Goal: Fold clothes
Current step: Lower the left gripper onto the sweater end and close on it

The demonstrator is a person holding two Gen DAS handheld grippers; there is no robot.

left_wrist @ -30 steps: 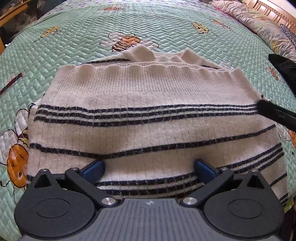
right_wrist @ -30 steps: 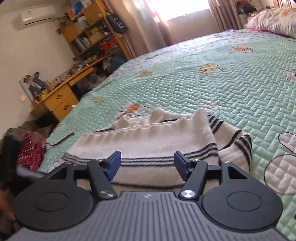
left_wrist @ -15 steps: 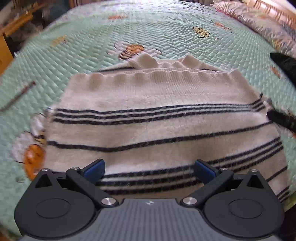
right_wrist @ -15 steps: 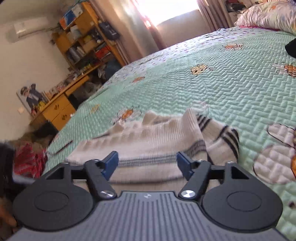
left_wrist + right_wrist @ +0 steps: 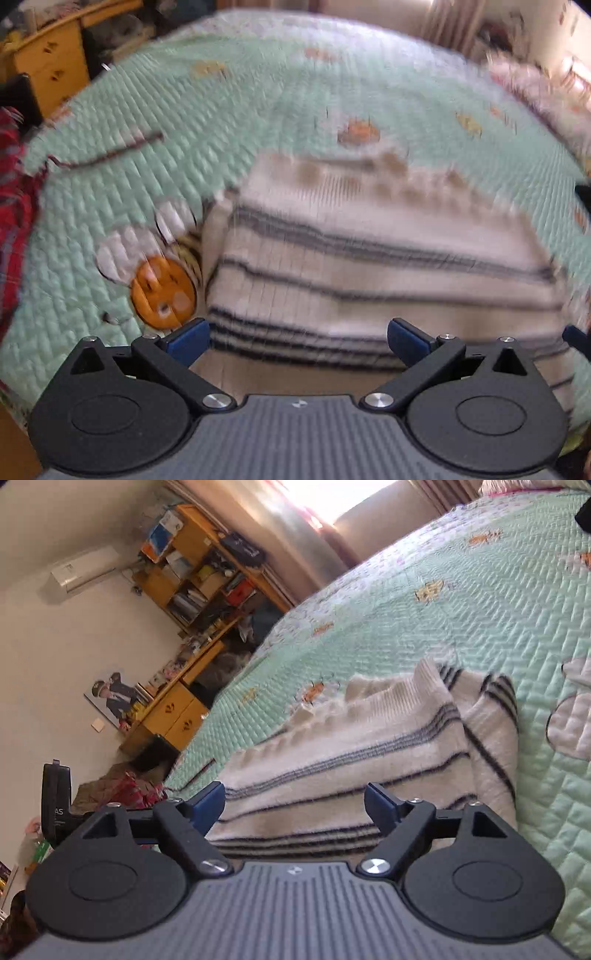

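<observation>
The left gripper [image 5: 297, 341] tips steeply down over the near edge of a folded sweater [image 5: 376, 266], cream with dark stripes, which lies on a green quilt [image 5: 240, 92] spread across the bed. Its blue fingers [image 5: 188, 339] stand wide apart and nothing is between them; the pads are clear of the knit. The whole left wrist view is smeared by motion, so the stripes and the ribbed hem at the far side blur into bands and the sweater's far corners cannot be traced. A red checked cloth [image 5: 14, 206] is cut off by the left edge of that view, and a dark shape at the right edge is too little seen to name.

The right gripper [image 5: 295, 805] points at a shallower slant along the sweater [image 5: 369, 738] from its side. Its jaws have just been opening and now stand wide, with only the flat top of the sweater showing in the gap and neither pad pressing on it. In this view the picture is sharp: the ribbed hem [image 5: 388, 698] stands up in a wavy ridge, and a striped fold drops to the quilt [image 5: 461, 602] on the right. The sweater's near edge is hidden behind the gripper body. Beyond the bed stand a wooden desk [image 5: 173, 716] and crowded shelves [image 5: 195, 576]; their contents are too small to tell.
</observation>
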